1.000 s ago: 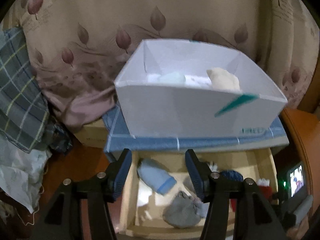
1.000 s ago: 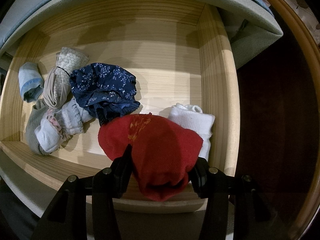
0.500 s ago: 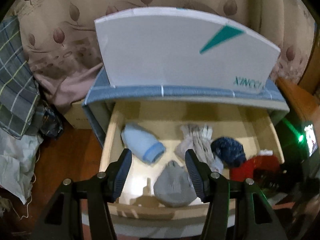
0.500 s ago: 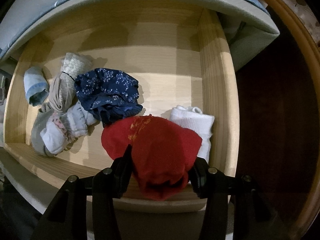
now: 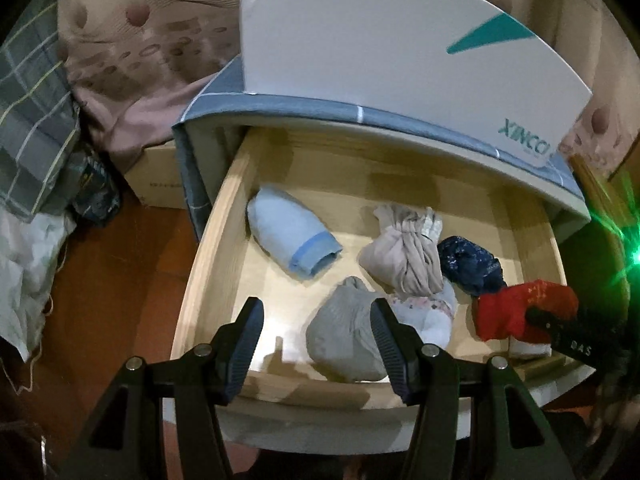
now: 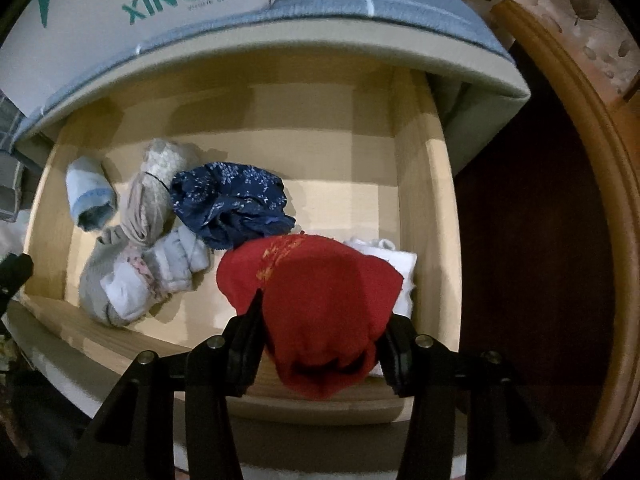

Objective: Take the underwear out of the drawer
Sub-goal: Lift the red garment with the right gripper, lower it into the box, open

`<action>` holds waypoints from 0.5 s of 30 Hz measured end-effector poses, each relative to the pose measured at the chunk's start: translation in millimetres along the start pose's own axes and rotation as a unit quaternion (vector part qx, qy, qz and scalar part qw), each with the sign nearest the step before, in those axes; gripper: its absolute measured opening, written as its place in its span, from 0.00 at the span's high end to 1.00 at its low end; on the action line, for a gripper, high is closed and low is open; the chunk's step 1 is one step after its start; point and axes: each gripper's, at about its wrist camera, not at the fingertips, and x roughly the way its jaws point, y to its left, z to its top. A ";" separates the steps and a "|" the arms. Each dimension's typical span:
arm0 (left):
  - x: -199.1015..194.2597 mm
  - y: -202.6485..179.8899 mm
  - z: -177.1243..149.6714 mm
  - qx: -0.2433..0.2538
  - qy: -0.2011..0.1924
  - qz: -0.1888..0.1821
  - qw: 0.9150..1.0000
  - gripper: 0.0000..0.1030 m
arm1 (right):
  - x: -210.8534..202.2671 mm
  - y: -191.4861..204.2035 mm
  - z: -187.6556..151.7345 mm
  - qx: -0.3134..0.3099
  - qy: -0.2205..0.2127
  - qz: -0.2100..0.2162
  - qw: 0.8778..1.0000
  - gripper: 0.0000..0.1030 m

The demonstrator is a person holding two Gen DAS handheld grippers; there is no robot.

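- The red underwear is clamped between the right gripper's fingers, bulging out past their tips and sagging below them; it hangs over the front right corner of the wooden drawer, so it looks on its way out, not yet clear of the front wall.
- Gripping the bundle across its middle lets the soft cloth bunch without slipping free.
- Just beyond the red piece, toward the drawer's right wall, lies a folded white piece, partly hidden under it.
- Ahead and left of those fingertips sits the navy floral underwear, touching a beige knotted bundle and a pale grey-white bundle.
- The left gripper has its fingers wide apart and empty, tilted down at the drawer's front left; the grey rolled bundle shows between them but beyond the tips, probably the next pick.
- Ahead of its left finger lies a light blue roll.
- A white box stands on the cabinet top above the drawer.
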 end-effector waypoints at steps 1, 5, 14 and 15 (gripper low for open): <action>0.1 1.1 -0.1 -0.004 0.000 0.000 1.000 0.45 | -2.7 -0.7 -1.3 0.002 -0.001 0.003 1.000 0.56; -0.5 5.5 0.0 -0.018 -0.004 0.004 1.000 0.45 | -12.9 -11.3 0.3 0.027 0.006 0.028 0.999 0.57; 0.6 5.6 0.9 -0.017 -0.002 0.005 1.000 0.45 | -54.4 -17.2 9.6 0.014 -0.018 0.040 0.999 0.57; 0.6 5.7 1.2 -0.018 -0.002 0.006 1.000 0.45 | -60.6 -17.5 12.1 0.013 -0.020 0.042 0.999 0.57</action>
